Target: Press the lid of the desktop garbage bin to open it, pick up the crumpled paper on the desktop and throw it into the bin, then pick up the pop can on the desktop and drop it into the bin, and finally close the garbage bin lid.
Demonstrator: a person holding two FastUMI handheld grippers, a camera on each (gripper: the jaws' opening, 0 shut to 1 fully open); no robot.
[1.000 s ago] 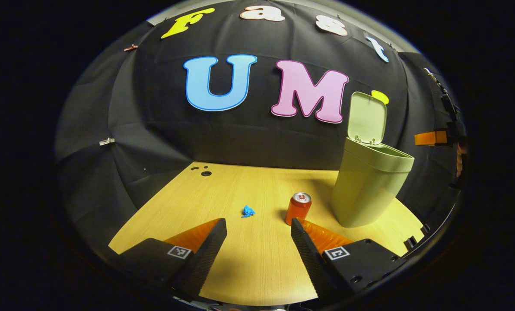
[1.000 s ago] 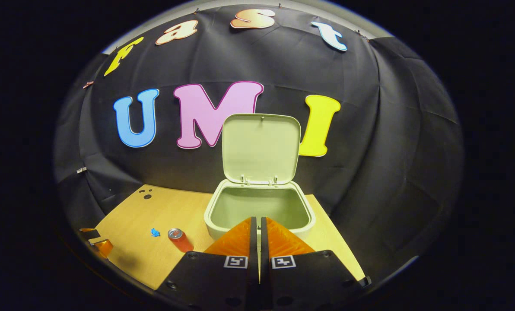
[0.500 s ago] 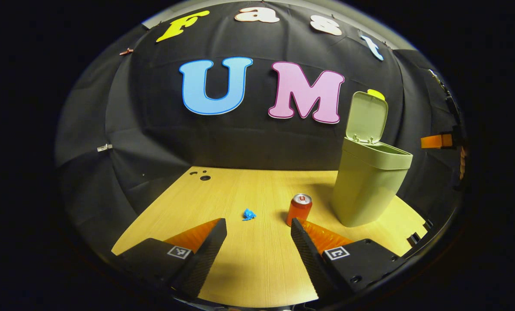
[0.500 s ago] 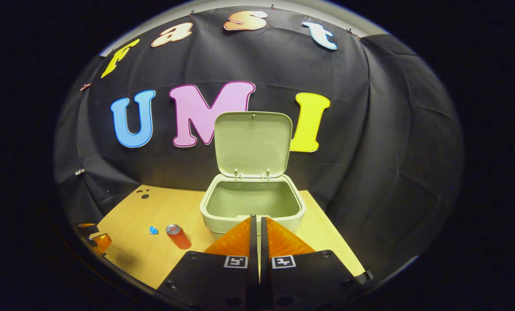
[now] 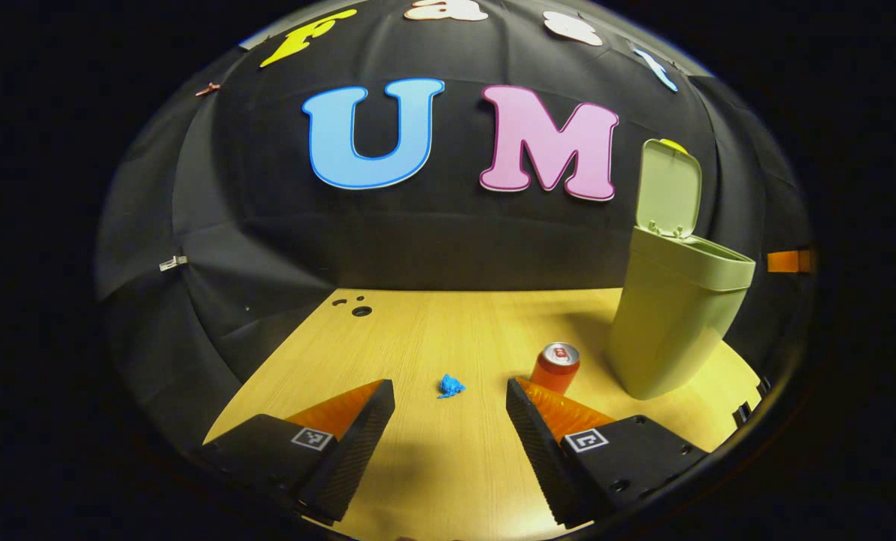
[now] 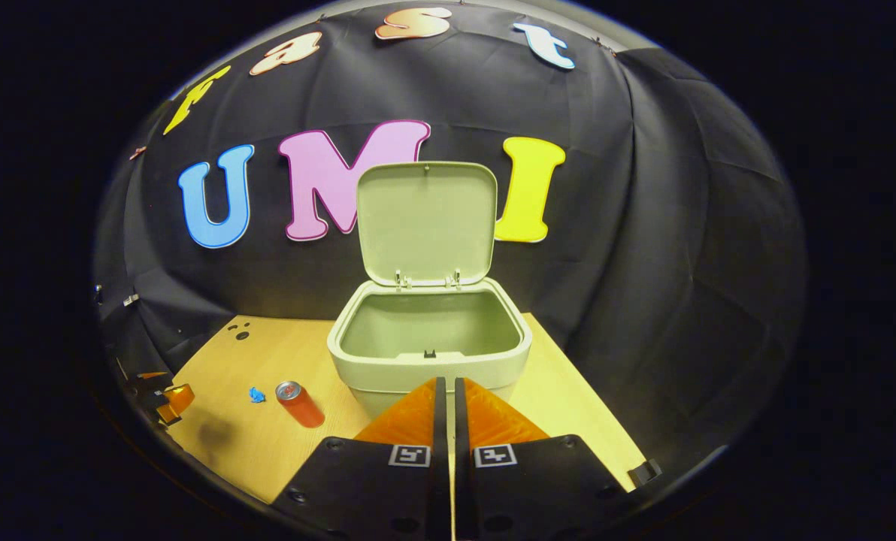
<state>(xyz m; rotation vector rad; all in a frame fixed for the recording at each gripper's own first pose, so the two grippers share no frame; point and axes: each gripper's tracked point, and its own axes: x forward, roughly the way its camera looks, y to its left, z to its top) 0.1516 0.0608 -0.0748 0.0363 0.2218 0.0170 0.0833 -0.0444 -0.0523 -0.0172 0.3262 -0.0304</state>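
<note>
Left gripper view: your left gripper (image 5: 449,409) is spread wide, empty; the crumpled paper (image 5: 451,386) lies on the desk (image 5: 433,330) dead ahead between its fingers, left of the pop can (image 5: 555,367).

Right gripper view: your right gripper (image 6: 448,406) is clenched, empty, before the open garbage bin (image 6: 429,353); the paper lies left of the can, nearer your left gripper.

right gripper (image 6: 448,391) closed before the open bin (image 6: 429,359); can (image 6: 299,403) and paper (image 6: 256,394) left
</note>
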